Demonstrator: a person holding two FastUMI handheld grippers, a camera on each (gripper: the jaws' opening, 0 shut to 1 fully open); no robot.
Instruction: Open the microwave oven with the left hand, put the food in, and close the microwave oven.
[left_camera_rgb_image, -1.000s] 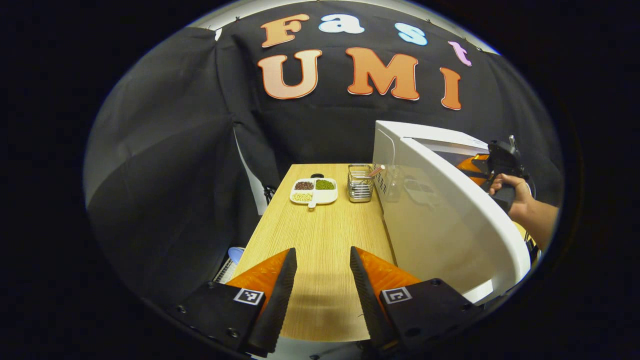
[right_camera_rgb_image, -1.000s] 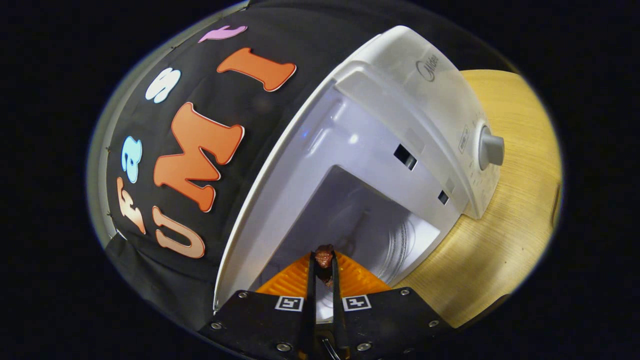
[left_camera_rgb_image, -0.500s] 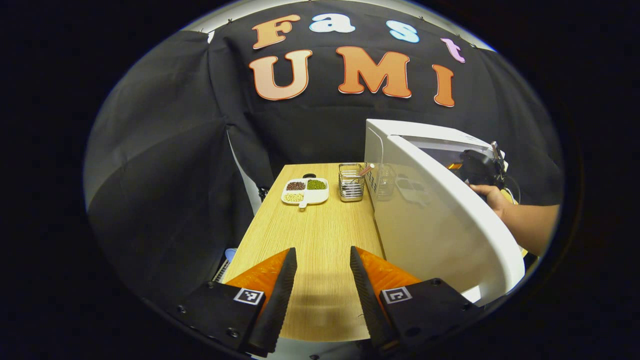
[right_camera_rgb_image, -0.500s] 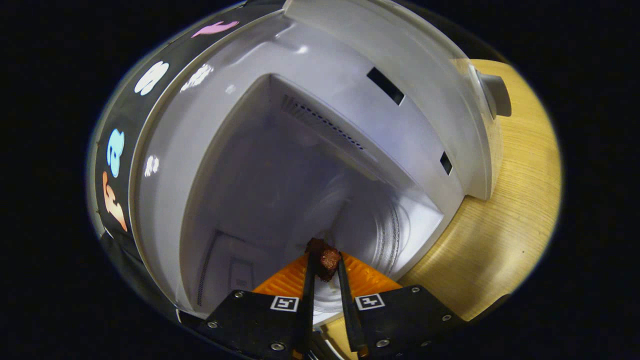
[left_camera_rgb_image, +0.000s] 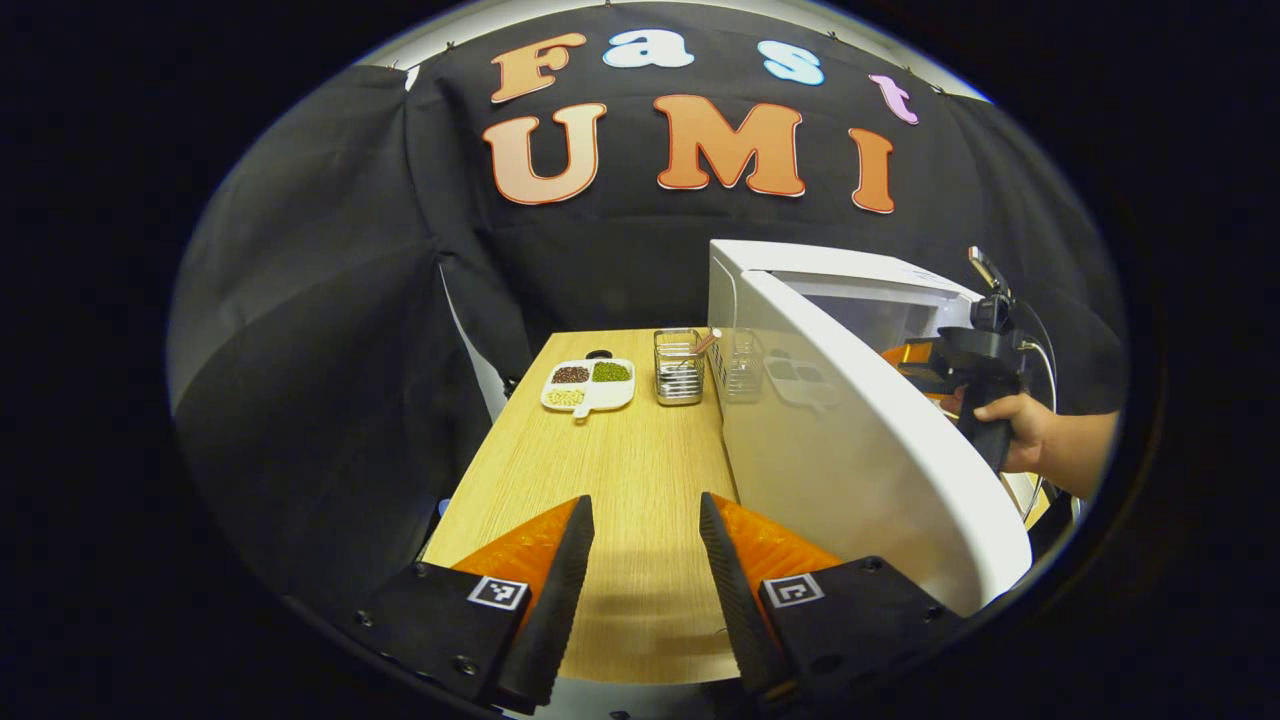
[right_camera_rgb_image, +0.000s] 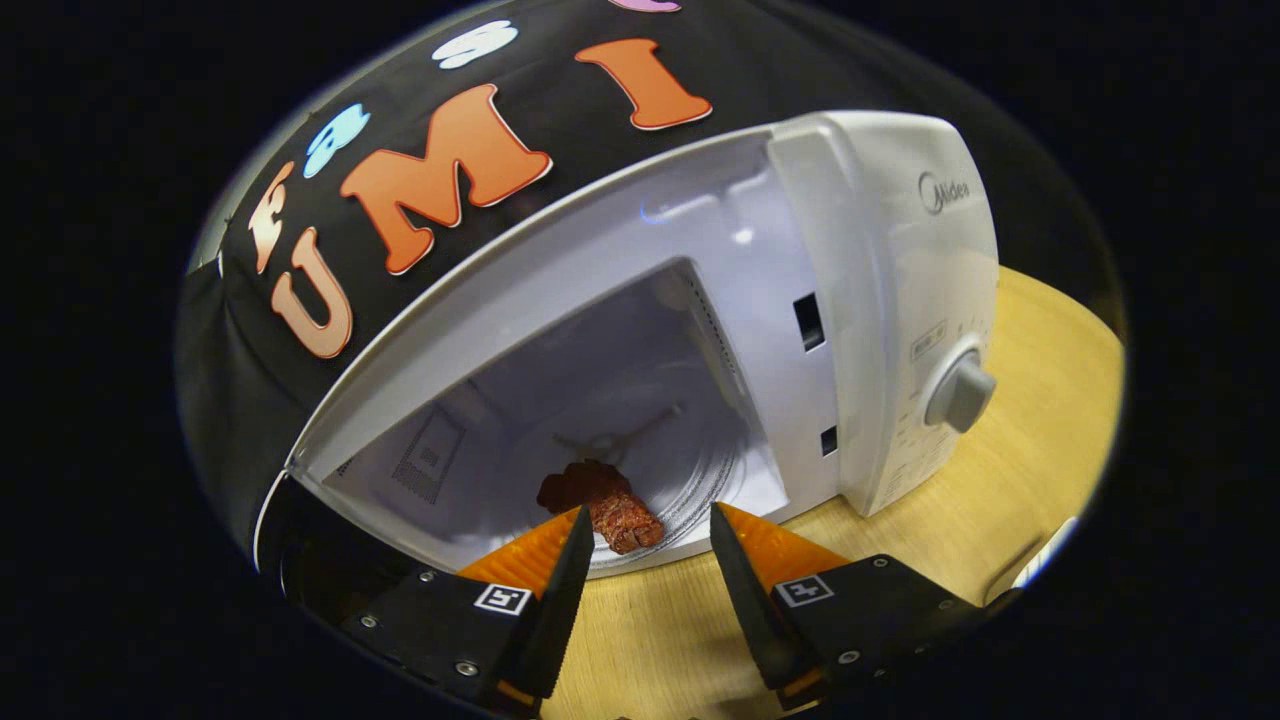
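Right gripper view looks into the open microwave (right_camera_rgb_image: 880, 300), where the food (right_camera_rgb_image: 605, 505), a dark reddish-brown lump, lies on the round glass plate (right_camera_rgb_image: 710, 480) inside the cavity, near its front edge. The right gripper (right_camera_rgb_image: 640, 560) sits just outside the opening with its fingers spread wide and nothing between them; the food is just beyond the tips and apart from them. The microwave's dial (right_camera_rgb_image: 958, 392) is on the panel to the right of the cavity, and the oven stands on a light wooden table (right_camera_rgb_image: 1000, 500). In the left gripper view, the left gripper (left_camera_rgb_image: 640, 560) hangs over the near end of the table (left_camera_rgb_image: 600, 470), also wide open and empty, with the white door (left_camera_rgb_image: 850, 450) swung out just to its right. Past the door, a hand (left_camera_rgb_image: 1005, 430) holds the other gripper at the oven's mouth. At the far end of the table sit a divided dish (left_camera_rgb_image: 588, 383) of beans and a wire rack (left_camera_rgb_image: 678, 366).
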